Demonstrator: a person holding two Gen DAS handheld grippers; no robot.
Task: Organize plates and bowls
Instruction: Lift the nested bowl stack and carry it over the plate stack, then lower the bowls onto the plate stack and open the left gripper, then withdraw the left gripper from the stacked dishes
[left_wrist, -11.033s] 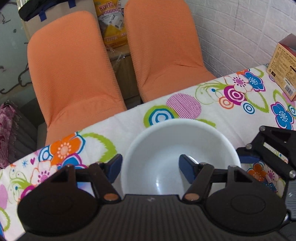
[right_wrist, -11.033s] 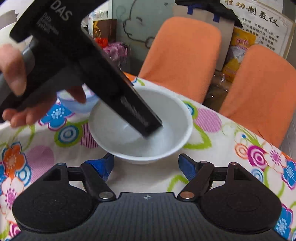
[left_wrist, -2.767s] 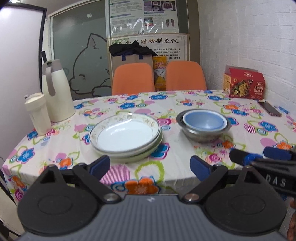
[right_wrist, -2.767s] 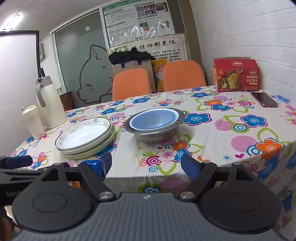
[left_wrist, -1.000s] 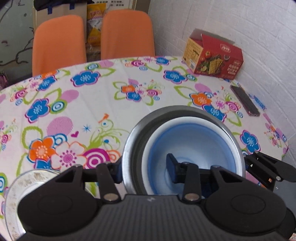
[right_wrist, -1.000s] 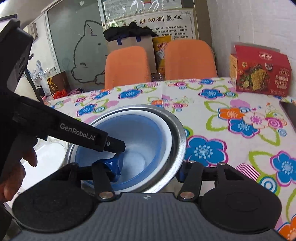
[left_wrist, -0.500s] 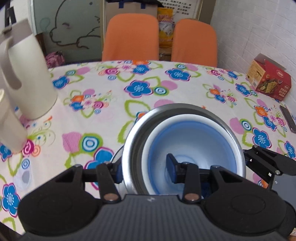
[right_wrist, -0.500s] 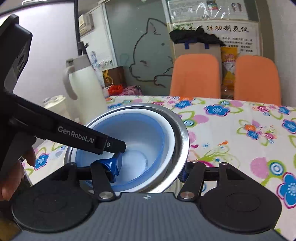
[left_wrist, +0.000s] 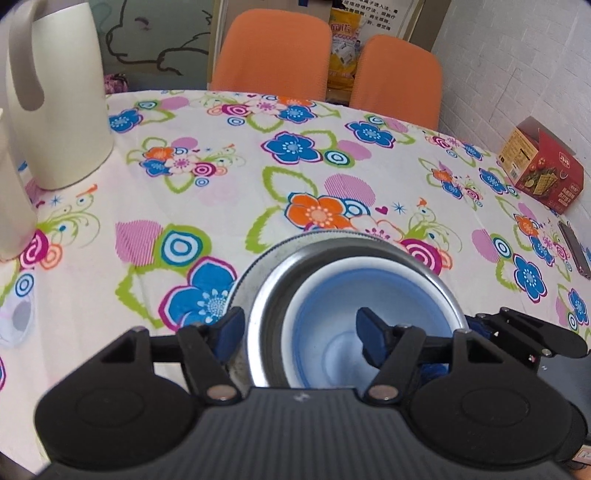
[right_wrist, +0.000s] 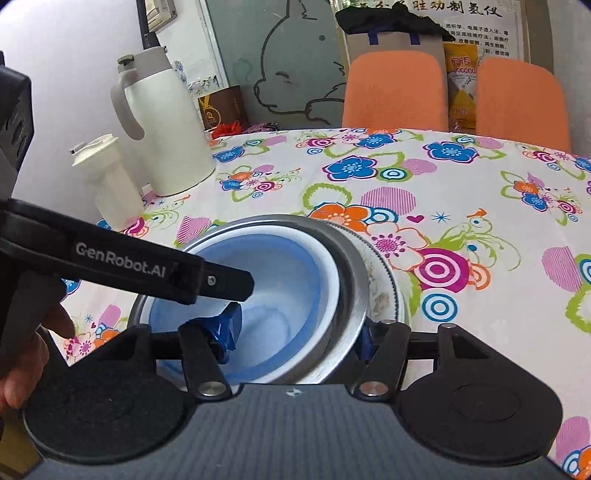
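A stack of nested bowls, a steel bowl (left_wrist: 271, 273) holding a white bowl and a blue bowl (left_wrist: 332, 295), sits on top of the plates, whose patterned rim (right_wrist: 384, 277) shows beneath it. My left gripper (left_wrist: 299, 328) straddles the stack's left rim with the jaws spread, one finger outside and one inside the blue bowl. My right gripper (right_wrist: 295, 332) is shut on the stack's right rim, one finger inside the blue bowl (right_wrist: 273, 273), one outside the steel bowl (right_wrist: 351, 266).
A white thermos jug (right_wrist: 162, 125) and a white cup (right_wrist: 107, 181) stand at the left of the flowered tablecloth (left_wrist: 295, 166). A red cracker box (left_wrist: 539, 170) and a phone (left_wrist: 574, 249) lie at the right. Two orange chairs (left_wrist: 273, 55) stand behind the table.
The bowl stack has moved left across the table and come down onto the plates. My left gripper's jaws have spread wider since half a second ago.
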